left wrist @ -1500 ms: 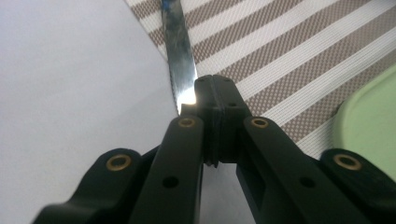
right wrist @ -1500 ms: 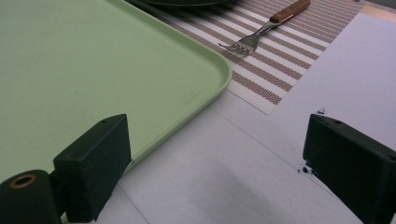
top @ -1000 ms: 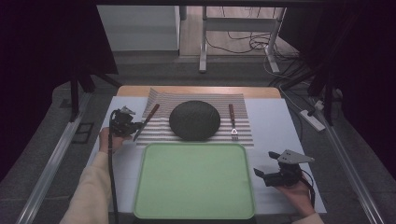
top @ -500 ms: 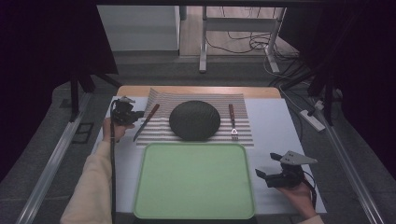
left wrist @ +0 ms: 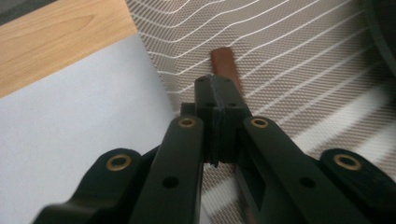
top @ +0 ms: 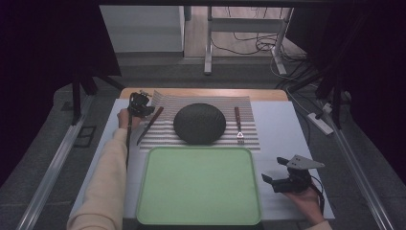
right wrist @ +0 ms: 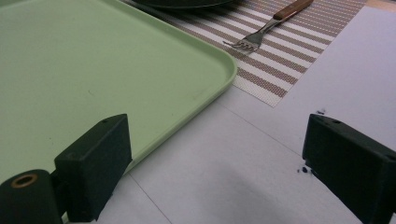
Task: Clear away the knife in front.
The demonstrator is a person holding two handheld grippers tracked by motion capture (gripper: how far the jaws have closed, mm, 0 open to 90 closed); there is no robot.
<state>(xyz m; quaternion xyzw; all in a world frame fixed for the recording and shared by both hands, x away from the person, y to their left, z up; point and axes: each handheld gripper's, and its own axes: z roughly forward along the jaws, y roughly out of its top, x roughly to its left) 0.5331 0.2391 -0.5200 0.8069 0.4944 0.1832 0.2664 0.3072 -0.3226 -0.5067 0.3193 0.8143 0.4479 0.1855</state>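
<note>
Knife (top: 149, 125) lies on the striped placemat (top: 249, 139), left of the dark plate (top: 199, 123). I've carried my left claw (top: 140, 106) forward to its brown handle, jaws clenched and empty; my right claw (top: 282, 179) waits, released, beside the green tray (top: 198, 191).

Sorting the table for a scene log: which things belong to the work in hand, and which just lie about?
In the job:
left gripper, jaws shut, above the knife's handle
knife on the striped placemat

Lying about:
dark plate
fork
green tray
right gripper, open, over the table
</note>
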